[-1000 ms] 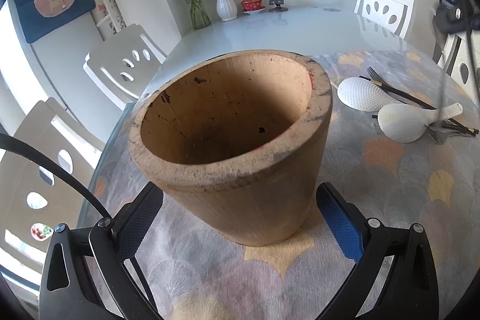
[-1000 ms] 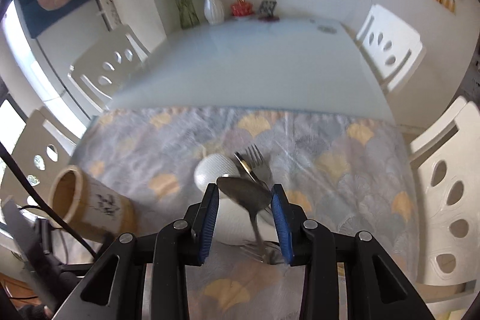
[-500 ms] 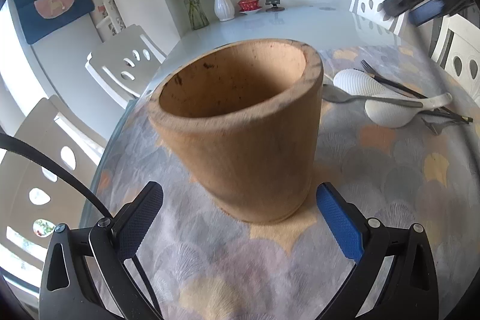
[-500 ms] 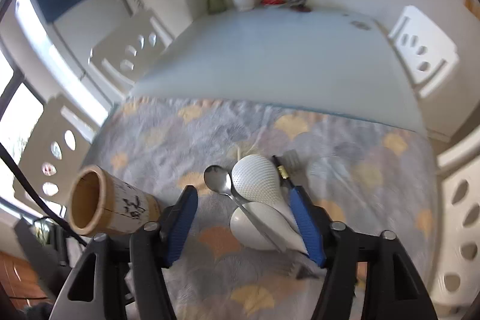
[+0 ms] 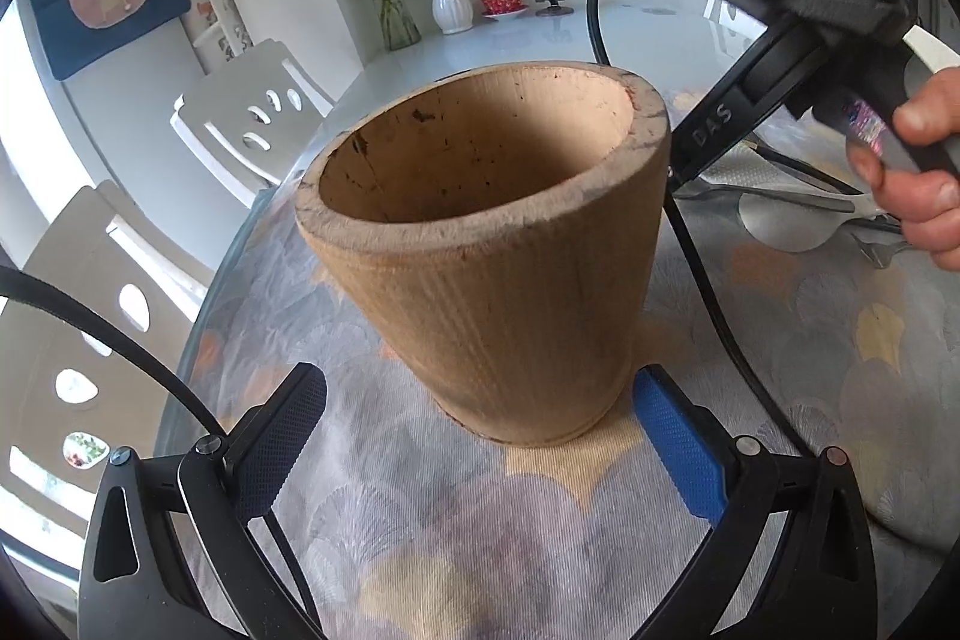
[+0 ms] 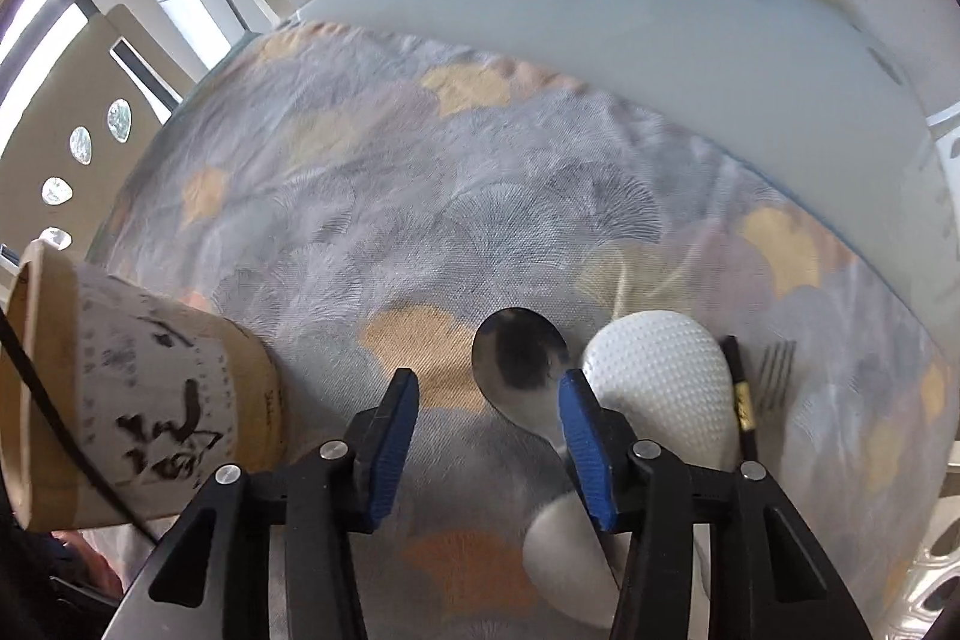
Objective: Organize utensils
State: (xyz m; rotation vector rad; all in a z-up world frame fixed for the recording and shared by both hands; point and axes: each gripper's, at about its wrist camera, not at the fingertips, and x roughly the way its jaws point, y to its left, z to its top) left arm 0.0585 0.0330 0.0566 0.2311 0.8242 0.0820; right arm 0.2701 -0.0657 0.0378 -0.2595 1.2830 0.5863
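1. Though not gripped, steel spoon (image 6: 519, 364) flat on the patterned tablecloth (image 6: 360, 196), bowl facing up, handle running back under the right-hand finger of the right gripper (image 6: 489, 436).
2. Right gripper pointing steeply down at the cloth, jaws just closing, yet apart. Spoon bowl partly in the gap, close to the right-hand finger, pressed by neither pad.
3. Just beside the spoon, touching or nearly touching: white dimpled rice paddle (image 6: 660, 388). A second white paddle (image 6: 564, 562) nearer to the camera, half hidden behind the same finger.
4. Beyond the dimpled paddle, a black chopstick (image 6: 741, 400) with a gold band, then a fork (image 6: 774, 376), blurred, tines pointing away.
5. Well apart, at the left edge of the right wrist view: bamboo utensil holder (image 6: 138, 400) with dark brush writing, leaning, mouth empty.
6. Left gripper (image 5: 480, 442) released, jaws spread wide around the base of the holder. Black pad clearly apart from the wall; blue pad just beside the base, contact impossible to tell.
7. In the left wrist view, behind the holder, a bare hand (image 5: 924, 196) around the handle of the right gripper, above the utensils.
8. Farther out: glass table (image 6: 600, 16), white chairs (image 5: 252, 112), white vase (image 5: 450, 1) with blue flowers at the far end.
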